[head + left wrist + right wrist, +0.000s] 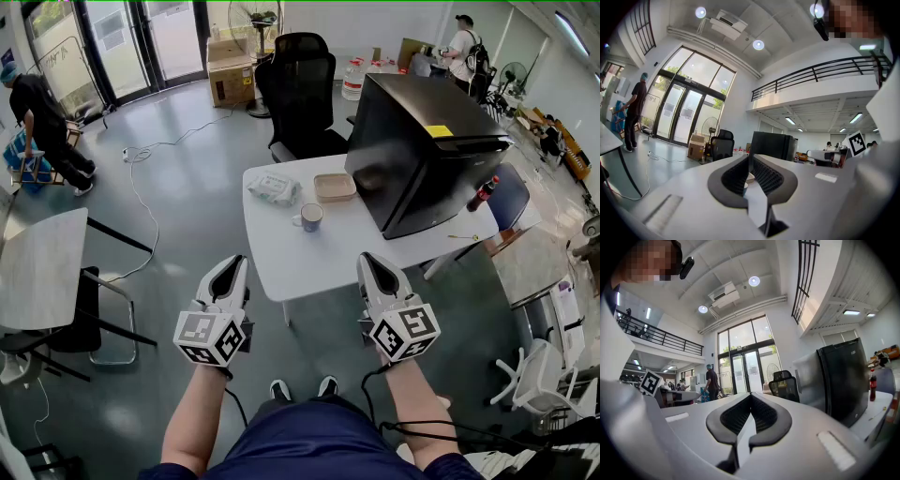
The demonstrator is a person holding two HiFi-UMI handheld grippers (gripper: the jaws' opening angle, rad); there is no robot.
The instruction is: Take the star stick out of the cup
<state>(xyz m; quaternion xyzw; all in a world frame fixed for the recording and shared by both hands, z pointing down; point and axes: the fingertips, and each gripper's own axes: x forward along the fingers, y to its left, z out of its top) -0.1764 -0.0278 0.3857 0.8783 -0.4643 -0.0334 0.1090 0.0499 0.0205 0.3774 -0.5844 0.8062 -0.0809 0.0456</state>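
A white cup (307,217) with a dark inside stands on the white table (309,262), near its middle. I cannot make out a star stick in it from the head view. My left gripper (232,266) and right gripper (369,260) hang side by side in the air just short of the table's near edge, both pointing at it. Each one's jaws are closed together with nothing between them, as the left gripper view (749,157) and the right gripper view (750,396) show.
On the table are a wipes pack (273,188), a tan tray (335,187) and a big black box (422,155), with a cola bottle (483,194) at its right. A black office chair (302,84) stands behind. A grey table (37,267) is at left; people (42,122) move far off.
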